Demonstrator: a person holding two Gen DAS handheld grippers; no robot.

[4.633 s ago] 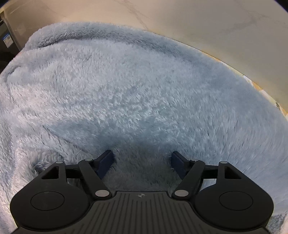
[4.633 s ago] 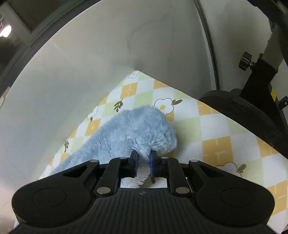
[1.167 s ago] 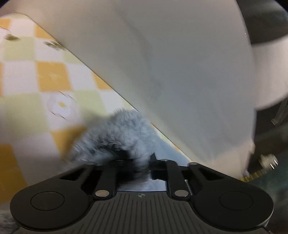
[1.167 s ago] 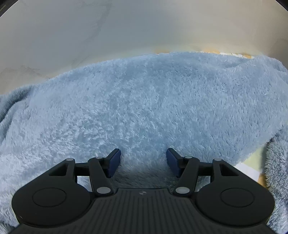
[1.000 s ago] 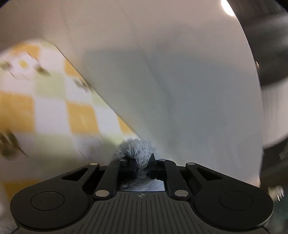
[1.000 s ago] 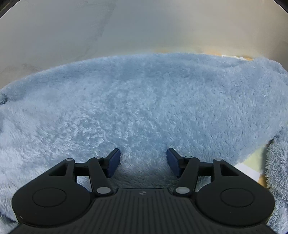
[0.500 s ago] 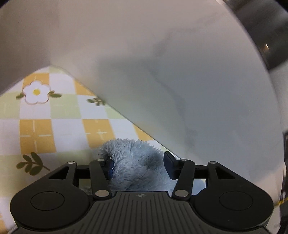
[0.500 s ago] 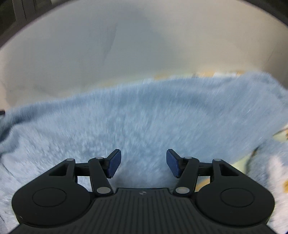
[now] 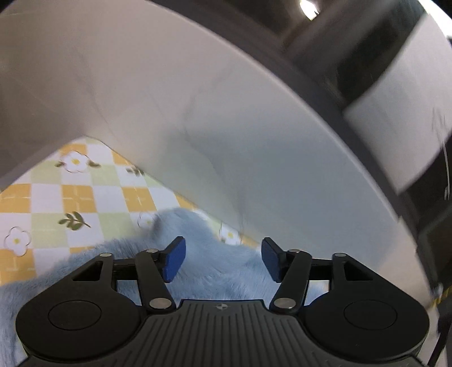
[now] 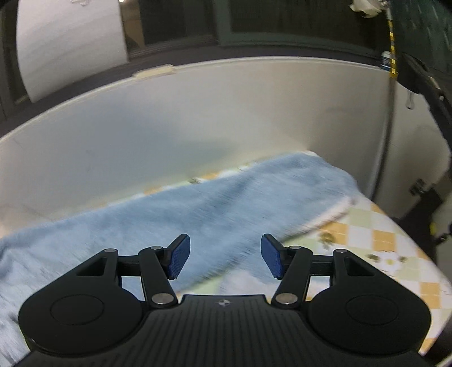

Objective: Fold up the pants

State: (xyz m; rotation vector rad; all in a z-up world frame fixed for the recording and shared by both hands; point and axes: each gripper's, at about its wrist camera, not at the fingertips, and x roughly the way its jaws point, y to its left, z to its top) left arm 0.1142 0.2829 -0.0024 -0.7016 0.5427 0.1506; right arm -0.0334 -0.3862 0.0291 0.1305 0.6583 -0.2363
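**Pants flat on the cloth**

The fluffy blue pants (image 10: 197, 209) lie on the checked cloth (image 9: 84, 197) (walled by white panels (image 10: 197, 118)). The left gripper (image 9: 223, 258) is opening, nothing pinched; the right gripper (image 10: 224, 258) is spread, empty.

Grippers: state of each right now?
Left gripper: opening, off the blue fleece pants, holding nothing.
Right gripper: open, empty, above the pants.

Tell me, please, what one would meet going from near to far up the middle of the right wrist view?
Right gripper → blue fleece pants → strip of checked cloth → white wall → dark window.
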